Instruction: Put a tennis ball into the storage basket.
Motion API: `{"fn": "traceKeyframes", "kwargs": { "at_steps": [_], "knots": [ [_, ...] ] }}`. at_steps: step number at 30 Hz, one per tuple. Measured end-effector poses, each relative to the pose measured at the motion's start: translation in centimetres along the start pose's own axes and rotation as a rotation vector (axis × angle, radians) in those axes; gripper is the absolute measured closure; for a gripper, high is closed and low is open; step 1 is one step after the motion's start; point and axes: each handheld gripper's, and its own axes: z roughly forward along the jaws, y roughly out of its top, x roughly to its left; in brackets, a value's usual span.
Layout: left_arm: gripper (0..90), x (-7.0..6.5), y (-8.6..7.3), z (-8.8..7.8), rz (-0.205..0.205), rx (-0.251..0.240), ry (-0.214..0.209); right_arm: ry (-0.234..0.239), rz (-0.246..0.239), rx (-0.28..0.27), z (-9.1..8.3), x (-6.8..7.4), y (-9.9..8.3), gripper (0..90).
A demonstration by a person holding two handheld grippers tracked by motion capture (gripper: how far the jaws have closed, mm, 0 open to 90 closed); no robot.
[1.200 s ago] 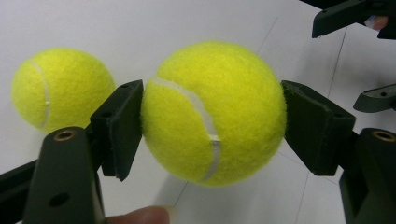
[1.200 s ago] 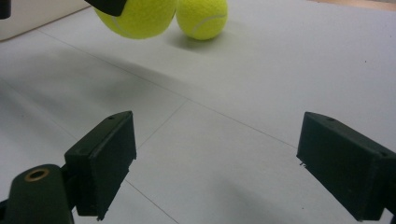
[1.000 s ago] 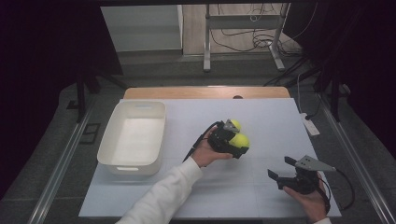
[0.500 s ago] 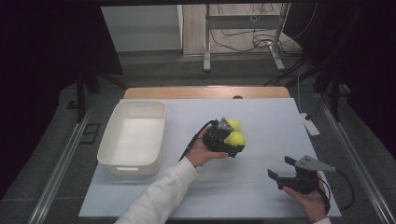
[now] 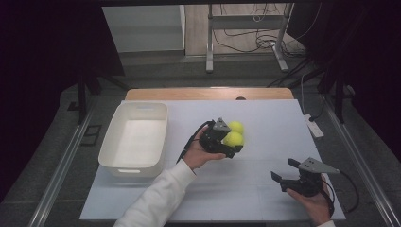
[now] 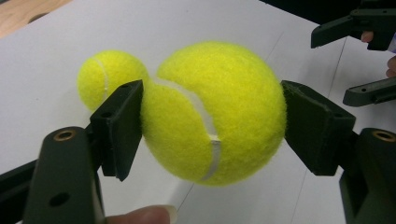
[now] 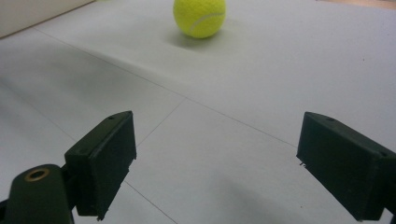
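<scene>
Two tennis balls: the held ball [image 6: 215, 112] sits clamped between the left tongs [image 6: 212, 116] above the table [image 5: 265, 118], the second ball [image 6: 100, 77] just behind. Right tongs [image 7: 215, 168] gape, holding nothing. Risk — felt slipping from the narrow pads — the ball drops short of the white bin [image 5: 135, 163].

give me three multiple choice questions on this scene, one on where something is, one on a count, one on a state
1. Where is the white bin?
A. left part of the table
B. right edge
C. on the floor

2. How many tennis balls are there?
A. one
B. two
C. four

3. The left tool is
A. open and empty
B. shut on a tennis ball
C. lying in the bin

Answers: 1 A, the high view shows it left of both hands. 2 B, the held ball and the loose ball behind it. 3 B, both pads press the held ball.
</scene>
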Motion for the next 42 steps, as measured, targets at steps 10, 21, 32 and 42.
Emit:
{"fn": "traceKeyframes", "kwargs": {
  "at_steps": [10,21,32,42],
  "knots": [
    [26.9,0.8,-0.4,-1.4,-0.016,-0.015,0.027,-0.006,-0.003,0.004,0.0,0.0,0.0,11.9],
    [26.9,1.8,-0.6,-3.6,-0.037,-0.048,0.071,0.004,-0.005,0.005,0.3,0.1,0.2,12.0],
    [26.9,2.9,-1.1,-6.1,-0.06,-0.071,0.12,0.022,-0.014,-0.001,1.1,0.3,0.7,12.0],
    [26.9,4.3,-1.7,-8.3,-0.085,-0.088,0.16,0.021,-0.013,-0.001,1.2,0.2,0.7,12.1]
  ]
}}
